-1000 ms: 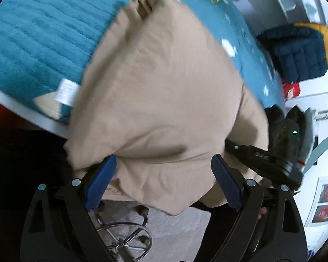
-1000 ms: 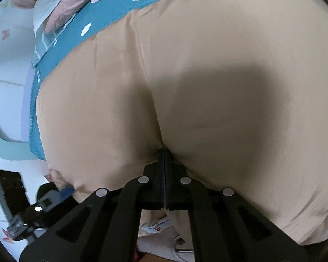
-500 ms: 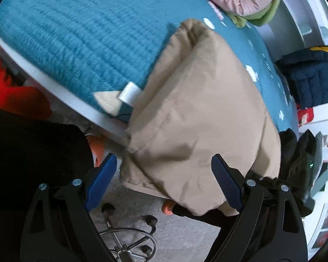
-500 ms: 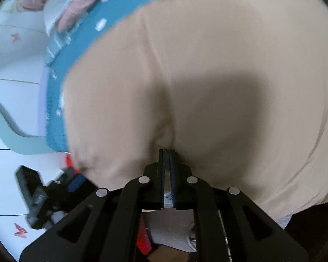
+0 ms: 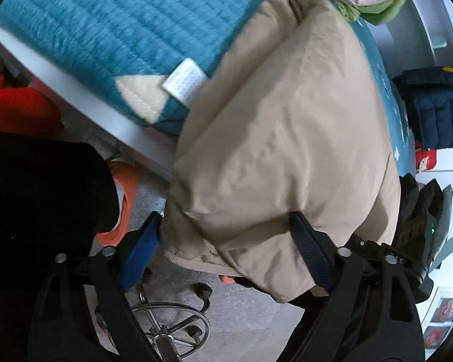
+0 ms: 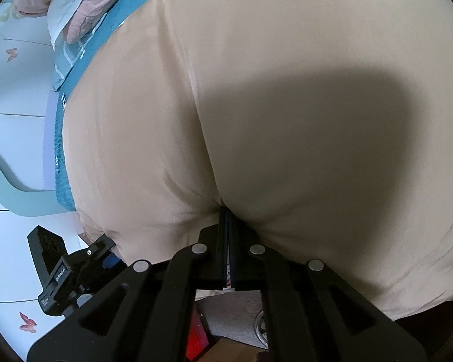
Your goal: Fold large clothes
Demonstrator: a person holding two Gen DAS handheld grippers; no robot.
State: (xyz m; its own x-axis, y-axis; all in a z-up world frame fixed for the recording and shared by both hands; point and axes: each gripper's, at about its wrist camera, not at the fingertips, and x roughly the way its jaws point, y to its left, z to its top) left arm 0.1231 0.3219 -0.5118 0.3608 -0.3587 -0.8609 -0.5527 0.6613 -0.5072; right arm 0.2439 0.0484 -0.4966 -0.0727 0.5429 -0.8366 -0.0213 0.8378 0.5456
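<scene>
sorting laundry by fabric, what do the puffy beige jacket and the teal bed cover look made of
Puffy beige jacket: probably smooth synthetic shell over padding; slight sheen, soft bulges. Teal bed cover: seemingly quilted cotton-like textile, matte, stitched in parallel ribs.

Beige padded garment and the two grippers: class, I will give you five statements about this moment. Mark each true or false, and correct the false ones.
1. The right gripper is shut on the beige garment. True.
2. The left gripper is clamped tight on the garment. False: its blue pads stand wide apart, with the garment's edge between them.
3. The garment lies partly on a teal quilt. True.
4. The garment is red. False: it is beige.
5. A navy puffer jacket sits off to the right in the left wrist view. True.
</scene>
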